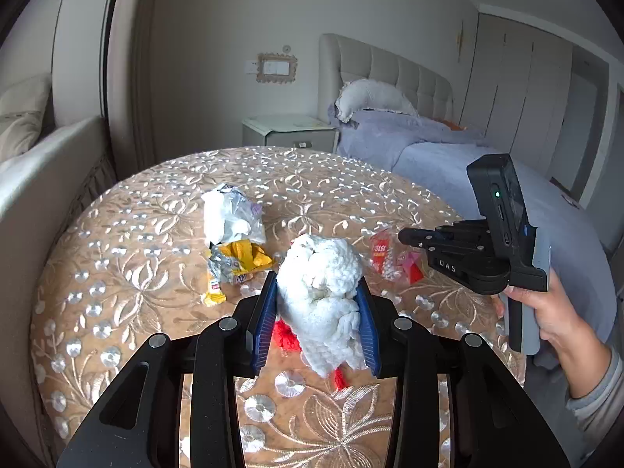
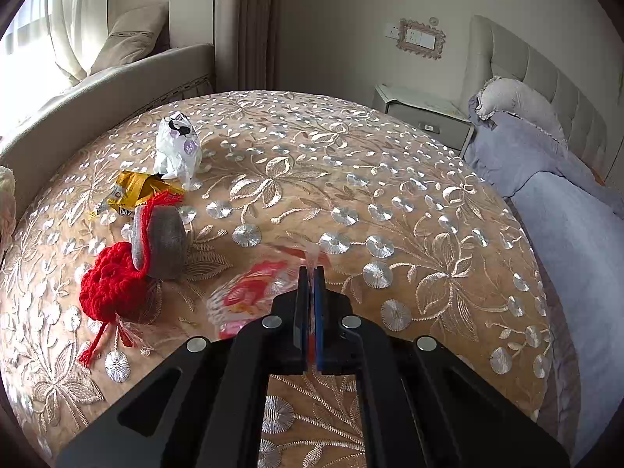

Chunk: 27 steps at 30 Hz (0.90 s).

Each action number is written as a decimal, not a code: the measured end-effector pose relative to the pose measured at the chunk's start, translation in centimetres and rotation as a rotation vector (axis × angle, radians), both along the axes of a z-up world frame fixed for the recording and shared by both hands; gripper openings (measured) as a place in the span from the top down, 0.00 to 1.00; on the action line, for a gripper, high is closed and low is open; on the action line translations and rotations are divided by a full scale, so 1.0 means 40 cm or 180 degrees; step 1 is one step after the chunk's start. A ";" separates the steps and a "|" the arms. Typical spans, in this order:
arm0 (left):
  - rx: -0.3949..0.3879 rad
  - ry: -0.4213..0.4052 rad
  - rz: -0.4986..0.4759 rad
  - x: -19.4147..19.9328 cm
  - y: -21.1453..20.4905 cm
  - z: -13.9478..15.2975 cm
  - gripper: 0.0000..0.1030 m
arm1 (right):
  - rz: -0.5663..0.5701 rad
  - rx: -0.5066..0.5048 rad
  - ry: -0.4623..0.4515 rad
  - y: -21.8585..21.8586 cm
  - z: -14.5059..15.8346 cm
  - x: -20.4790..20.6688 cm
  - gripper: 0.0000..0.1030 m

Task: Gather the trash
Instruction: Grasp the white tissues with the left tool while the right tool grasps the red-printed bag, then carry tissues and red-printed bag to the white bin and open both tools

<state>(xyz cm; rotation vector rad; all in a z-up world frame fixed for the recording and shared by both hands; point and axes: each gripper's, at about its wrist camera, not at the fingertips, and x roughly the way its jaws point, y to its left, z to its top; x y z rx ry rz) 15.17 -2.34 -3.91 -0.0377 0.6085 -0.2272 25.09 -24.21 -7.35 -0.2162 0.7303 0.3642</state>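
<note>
My left gripper (image 1: 318,292) is shut on a white knitted object (image 1: 323,292) and holds it above the round table (image 1: 136,273). My right gripper (image 2: 310,273) is shut on a red and clear snack wrapper (image 2: 249,292), blurred, hanging to its left; the wrapper also shows in the left wrist view (image 1: 390,257) beside the right gripper (image 1: 405,236). A white plastic wrapper (image 1: 230,214) (image 2: 177,152) and a yellow wrapper (image 1: 238,265) (image 2: 132,193) lie on the table. A red knitted piece (image 2: 109,288) lies against a grey round object (image 2: 162,245).
The table has a tan cloth with silver floral embroidery (image 2: 390,214). A bed with a purple cover (image 1: 448,156) stands to the right, a nightstand (image 1: 288,130) behind, a beige sofa (image 2: 117,78) at the left.
</note>
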 end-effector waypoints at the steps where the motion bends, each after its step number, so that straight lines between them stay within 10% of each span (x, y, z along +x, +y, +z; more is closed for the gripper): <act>1: -0.0004 -0.0020 -0.0005 -0.007 -0.001 0.005 0.64 | 0.0007 0.0035 -0.0094 -0.007 0.020 -0.026 0.98; 11: -0.0036 -0.0189 -0.0259 -0.094 -0.082 0.038 0.64 | -0.0051 -0.0130 -0.1073 -0.059 0.194 -0.349 0.99; 27: -0.0003 -0.0167 -0.1289 -0.256 -0.368 -0.013 0.64 | -0.1208 -0.0214 -0.1279 -0.331 0.179 -0.741 0.98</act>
